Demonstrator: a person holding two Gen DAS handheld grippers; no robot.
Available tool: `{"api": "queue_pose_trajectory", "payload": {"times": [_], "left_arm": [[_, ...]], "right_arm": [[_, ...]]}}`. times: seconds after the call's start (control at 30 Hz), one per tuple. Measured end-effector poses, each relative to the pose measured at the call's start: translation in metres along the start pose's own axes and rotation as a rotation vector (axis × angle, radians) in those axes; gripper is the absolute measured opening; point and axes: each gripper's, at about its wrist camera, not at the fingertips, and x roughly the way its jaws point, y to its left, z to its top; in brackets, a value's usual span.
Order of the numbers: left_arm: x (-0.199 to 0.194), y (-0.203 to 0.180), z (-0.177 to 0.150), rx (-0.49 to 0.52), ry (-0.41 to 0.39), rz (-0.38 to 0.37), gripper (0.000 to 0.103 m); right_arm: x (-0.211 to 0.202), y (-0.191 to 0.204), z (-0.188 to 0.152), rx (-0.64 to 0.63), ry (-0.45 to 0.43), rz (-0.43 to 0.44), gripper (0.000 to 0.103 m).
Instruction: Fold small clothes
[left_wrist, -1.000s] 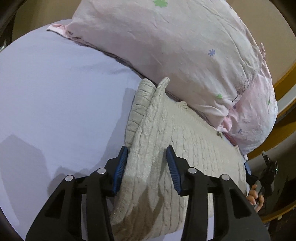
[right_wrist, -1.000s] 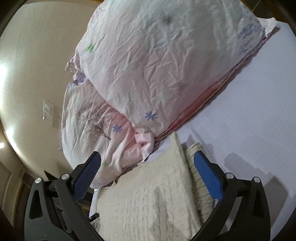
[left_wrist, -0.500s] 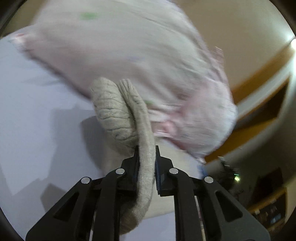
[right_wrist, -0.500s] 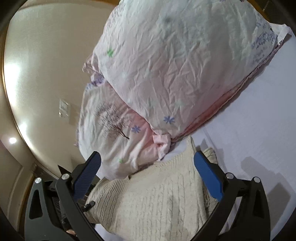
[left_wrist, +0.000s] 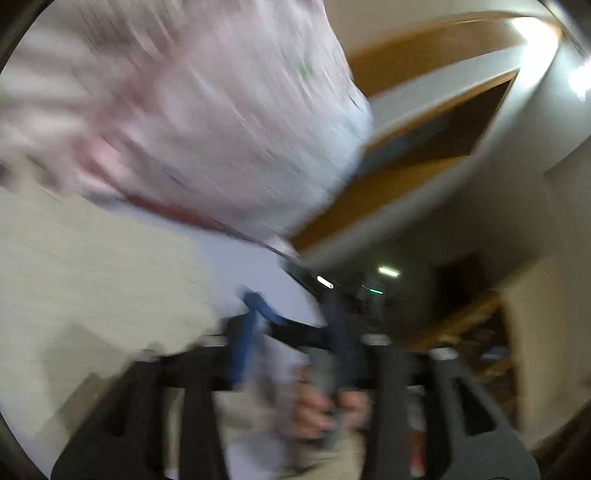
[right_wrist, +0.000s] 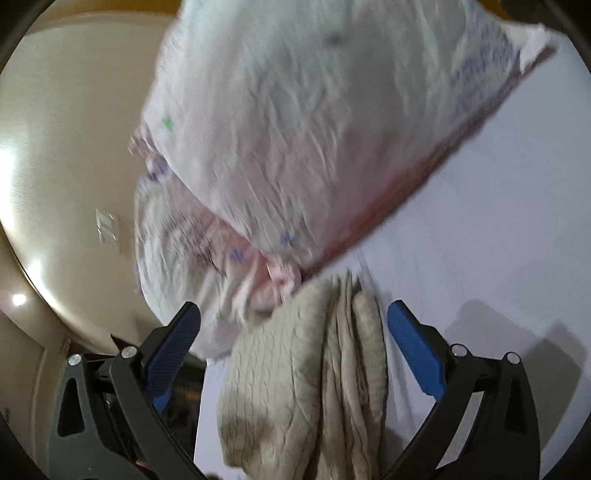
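A cream cable-knit sweater (right_wrist: 303, 373) lies folded over on the lavender bedsheet (right_wrist: 480, 236), its layers bunched between my right fingers. My right gripper (right_wrist: 293, 343) is open, its blue pads on either side of the sweater. In the blurred left wrist view the sweater (left_wrist: 85, 280) lies at the left. My left gripper (left_wrist: 291, 350) looks open with nothing between its blue pads, and it points off the bed's edge. A hand (left_wrist: 325, 406) and another gripper show beyond it.
Two pale pink flowered pillows (right_wrist: 314, 129) are stacked just behind the sweater, touching it. A beige wall with a switch plate (right_wrist: 105, 225) is at the left. In the left wrist view a wooden bed frame (left_wrist: 406, 158) and a dark room lie beyond.
My left gripper closed on the sweater's edge, lifted it over, then opened and swung fast to the right. The sweater now lies folded over itself. My right gripper stayed open.
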Motion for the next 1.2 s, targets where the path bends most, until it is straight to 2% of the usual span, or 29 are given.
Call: {"api": "queue_pose_trajectory", "payload": {"times": [0.07, 0.13, 0.17, 0.2, 0.27, 0.37, 0.43, 0.47, 0.5, 0.57, 0.6, 0.63, 0.67, 0.7, 0.77, 0.83, 0.87, 0.93, 0.97, 1.0, 1.03, 1.13, 1.2], "left_arm": [[-0.032, 0.014, 0.000, 0.062, -0.070, 0.223, 0.070], [-0.048, 0.034, -0.002, 0.067, -0.077, 0.365, 0.075], [-0.051, 0.048, -0.005, 0.038, -0.059, 0.431, 0.078], [-0.053, 0.058, -0.006, 0.006, -0.039, 0.461, 0.078], [-0.048, 0.074, -0.015, -0.039, 0.019, 0.478, 0.078], [-0.036, 0.079, -0.029, -0.017, 0.049, 0.479, 0.082], [-0.028, 0.078, -0.034, 0.001, 0.061, 0.476, 0.084], [-0.023, 0.077, -0.039, 0.005, 0.070, 0.470, 0.085], [-0.022, 0.076, -0.043, 0.004, 0.080, 0.462, 0.085], [-0.011, 0.081, -0.047, -0.007, 0.109, 0.452, 0.083], [-0.009, 0.076, -0.048, 0.016, 0.091, 0.457, 0.070], [-0.010, 0.074, -0.049, 0.038, 0.091, 0.471, 0.065], [-0.017, 0.071, -0.050, 0.058, 0.088, 0.465, 0.054], [-0.022, 0.067, -0.048, 0.067, 0.085, 0.456, 0.049], [-0.042, 0.057, -0.046, 0.111, 0.063, 0.458, 0.049], [-0.062, 0.051, -0.045, 0.168, 0.010, 0.512, 0.049], [-0.067, 0.051, -0.042, 0.179, 0.000, 0.542, 0.053], [-0.071, 0.058, -0.039, 0.174, -0.001, 0.596, 0.057], [-0.072, 0.062, -0.040, 0.164, 0.001, 0.631, 0.059], [-0.074, 0.062, -0.042, 0.165, -0.009, 0.661, 0.060], [-0.081, 0.058, -0.047, 0.189, -0.039, 0.693, 0.063], [-0.103, 0.044, -0.060, 0.244, -0.084, 0.794, 0.081], [-0.115, 0.038, -0.071, 0.265, -0.093, 0.853, 0.097]], "right_arm": [[0.016, 0.004, -0.004, -0.026, 0.072, -0.058, 0.101], [0.030, 0.009, -0.009, -0.061, 0.129, -0.115, 0.101], [0.039, 0.011, -0.013, -0.083, 0.161, -0.152, 0.101], [0.045, 0.012, -0.017, -0.100, 0.185, -0.179, 0.101], [0.053, 0.016, -0.023, -0.141, 0.206, -0.223, 0.101], [0.057, 0.023, -0.031, -0.208, 0.199, -0.266, 0.101], [0.058, 0.026, -0.036, -0.241, 0.193, -0.287, 0.095], [0.058, 0.028, -0.038, -0.266, 0.186, -0.311, 0.084], [0.058, 0.028, -0.039, -0.262, 0.198, -0.274, 0.060], [0.059, 0.021, -0.038, -0.196, 0.220, -0.176, 0.045], [0.057, 0.020, -0.038, -0.184, 0.214, -0.154, 0.041], [0.055, 0.020, -0.038, -0.171, 0.205, -0.120, 0.039], [0.052, 0.023, -0.039, -0.162, 0.201, -0.047, 0.037], [0.050, 0.028, -0.041, -0.164, 0.204, 0.023, 0.036], [0.052, 0.042, -0.048, -0.195, 0.215, 0.127, 0.035], [0.059, 0.051, -0.055, -0.225, 0.230, 0.141, 0.035], [0.066, 0.053, -0.058, -0.234, 0.238, 0.098, 0.035], [0.076, 0.052, -0.061, -0.269, 0.223, -0.072, 0.037], [0.077, 0.052, -0.062, -0.318, 0.175, -0.244, 0.041], [0.068, 0.054, -0.063, -0.353, 0.105, -0.345, 0.055], [0.055, 0.060, -0.064, -0.376, 0.039, -0.401, 0.061], [0.009, 0.086, -0.079, -0.475, -0.166, -0.571, 0.071], [-0.018, 0.091, -0.092, -0.508, -0.195, -0.534, 0.101]]}}
